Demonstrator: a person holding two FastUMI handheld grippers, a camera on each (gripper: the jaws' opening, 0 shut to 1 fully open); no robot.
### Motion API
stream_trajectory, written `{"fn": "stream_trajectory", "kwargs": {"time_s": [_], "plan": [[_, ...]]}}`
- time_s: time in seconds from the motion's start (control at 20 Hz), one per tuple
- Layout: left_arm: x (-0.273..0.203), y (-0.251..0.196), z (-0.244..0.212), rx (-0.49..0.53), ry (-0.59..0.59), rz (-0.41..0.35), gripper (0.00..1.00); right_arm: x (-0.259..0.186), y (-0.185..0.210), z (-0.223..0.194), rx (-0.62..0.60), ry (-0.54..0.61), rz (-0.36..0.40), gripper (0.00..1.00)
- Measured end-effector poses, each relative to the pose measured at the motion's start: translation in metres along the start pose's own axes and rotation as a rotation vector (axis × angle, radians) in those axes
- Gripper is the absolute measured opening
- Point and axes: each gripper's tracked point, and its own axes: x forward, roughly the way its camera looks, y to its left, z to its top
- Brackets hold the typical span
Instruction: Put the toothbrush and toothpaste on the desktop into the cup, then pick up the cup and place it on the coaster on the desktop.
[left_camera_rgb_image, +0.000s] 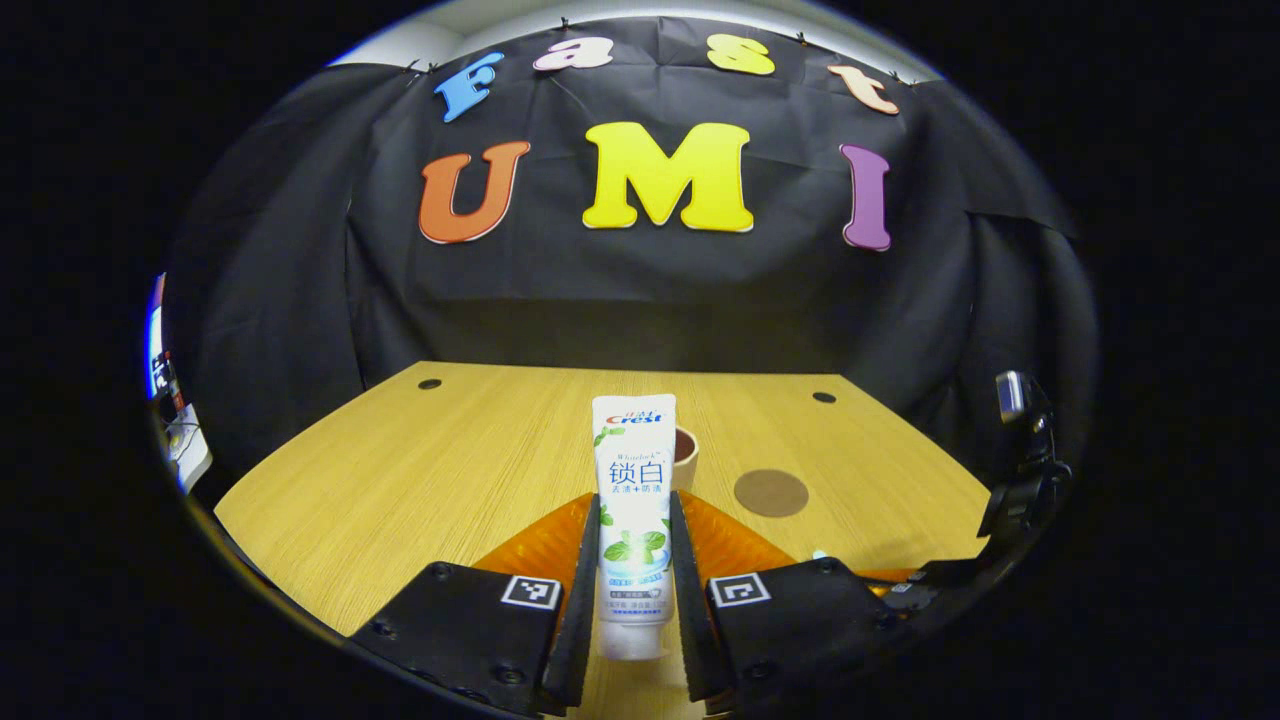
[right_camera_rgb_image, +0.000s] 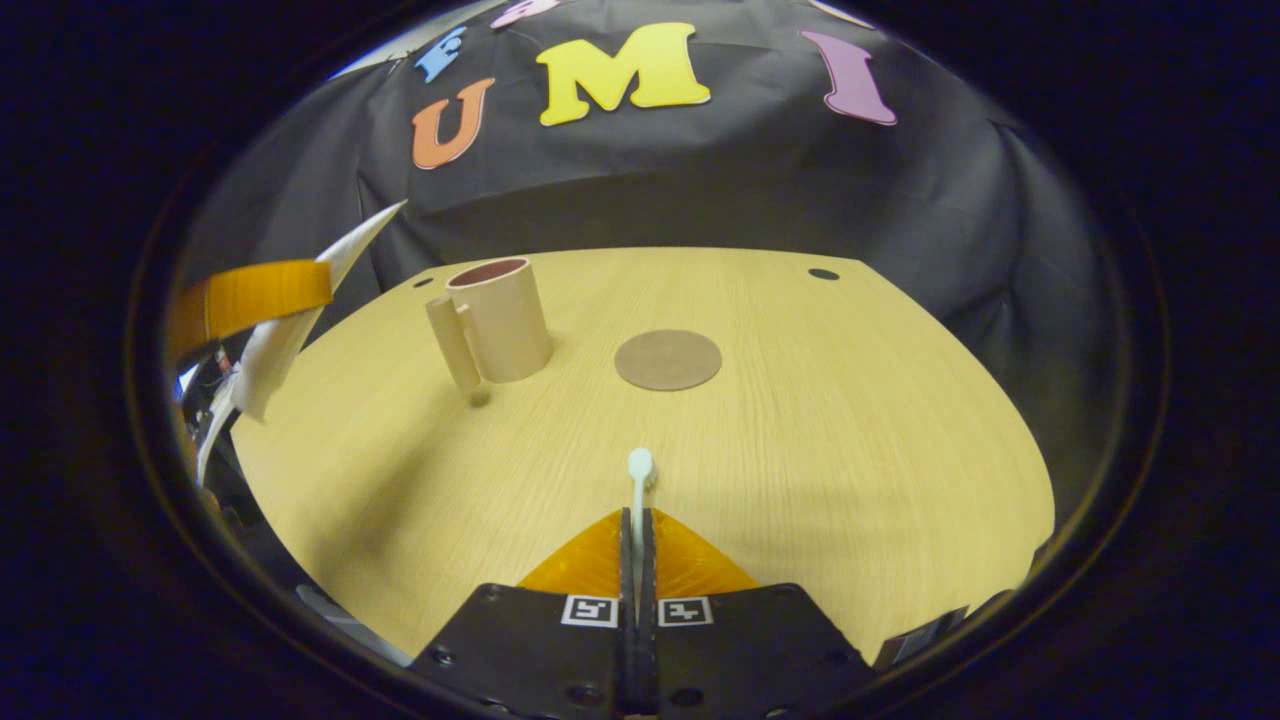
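My left gripper (left_camera_rgb_image: 634, 560): both fingers clamped on the toothpaste tube (left_camera_rgb_image: 633, 500), held upright above the desktop (left_camera_rgb_image: 400, 480). Ahead, just behind the tube: cup (left_camera_rgb_image: 686, 455); right of it, coaster (left_camera_rgb_image: 771, 493).

My right gripper (right_camera_rgb_image: 637, 545): fingers pinched on the toothbrush (right_camera_rgb_image: 638, 485), head pointing forward. Ahead-left: cup (right_camera_rgb_image: 500, 318), handle toward me. Ahead: coaster (right_camera_rgb_image: 667, 359), apart from the cup.
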Motion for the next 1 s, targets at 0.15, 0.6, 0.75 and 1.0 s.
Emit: {"fn": "stream_trajectory", "kwargs": {"time_s": [0.15,0.6,0.75,1.0], "plan": [[0.029,0.007,0.043,-0.027,-0.134,0.029,0.4,-0.02,-0.009,0.007,0.011,-0.037,0.008,0.0],[0.112,-0.004,0.073,-0.076,-0.278,-0.059,0.4,-0.08,-0.04,0.04,-0.019,-0.183,-0.031,0.0],[0.125,-0.005,0.072,-0.095,-0.281,-0.07,0.36,-0.083,-0.044,0.038,-0.018,-0.185,-0.035,0.0],[0.131,-0.005,0.055,-0.105,-0.242,-0.078,0.42,-0.083,-0.057,0.039,0.015,-0.183,-0.054,0.0]]}}
